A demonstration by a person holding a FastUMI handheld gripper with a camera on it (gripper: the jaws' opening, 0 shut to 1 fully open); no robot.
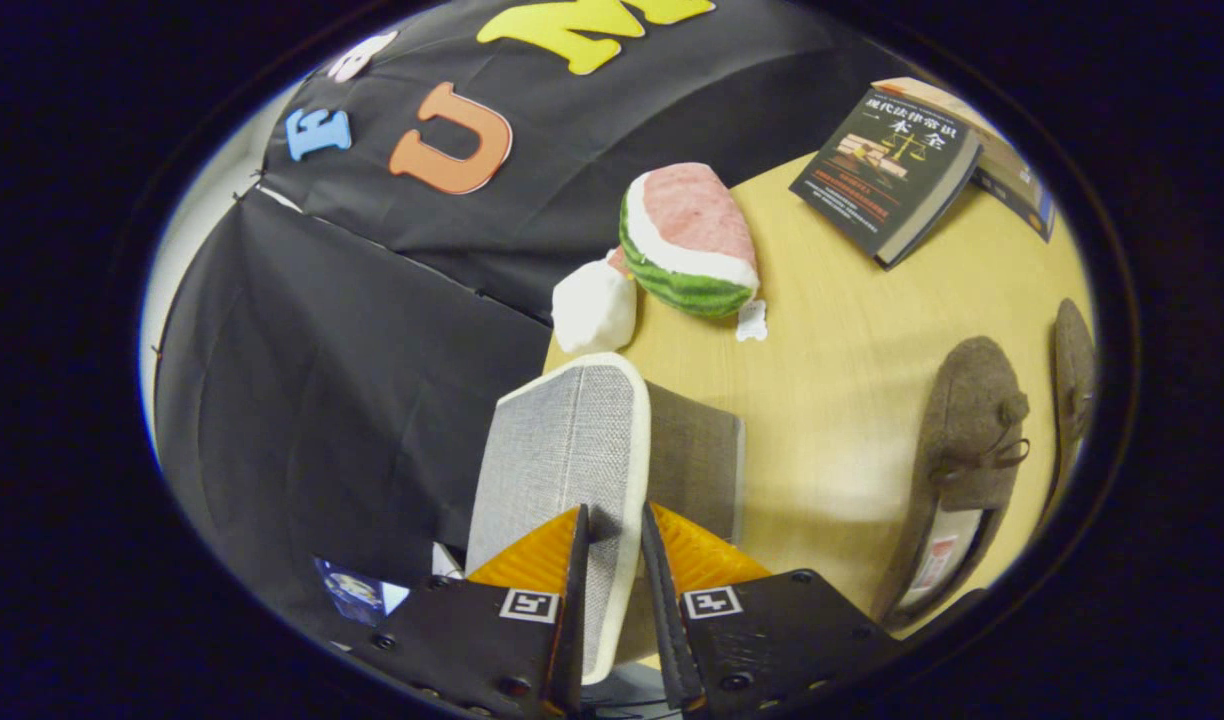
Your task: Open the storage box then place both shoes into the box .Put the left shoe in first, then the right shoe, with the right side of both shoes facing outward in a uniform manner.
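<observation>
The gripper (614,520) pinches the raised grey lid (562,450) of the box (694,455), with one finger on each side of the lid's white edge. Two brown shoes (962,450) lie side by side on the yellow table (832,380), right of the box. Farther away sit a toy watermelon slice (687,240) and a book (887,170).

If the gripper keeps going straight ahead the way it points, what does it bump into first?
Probably nothing new: the gripper already has the grey lid of the storage box standing between its fingers, seemingly pinched. Pushing on would slide along that lid toward the white plush beyond it, though depth is hard to judge.
</observation>
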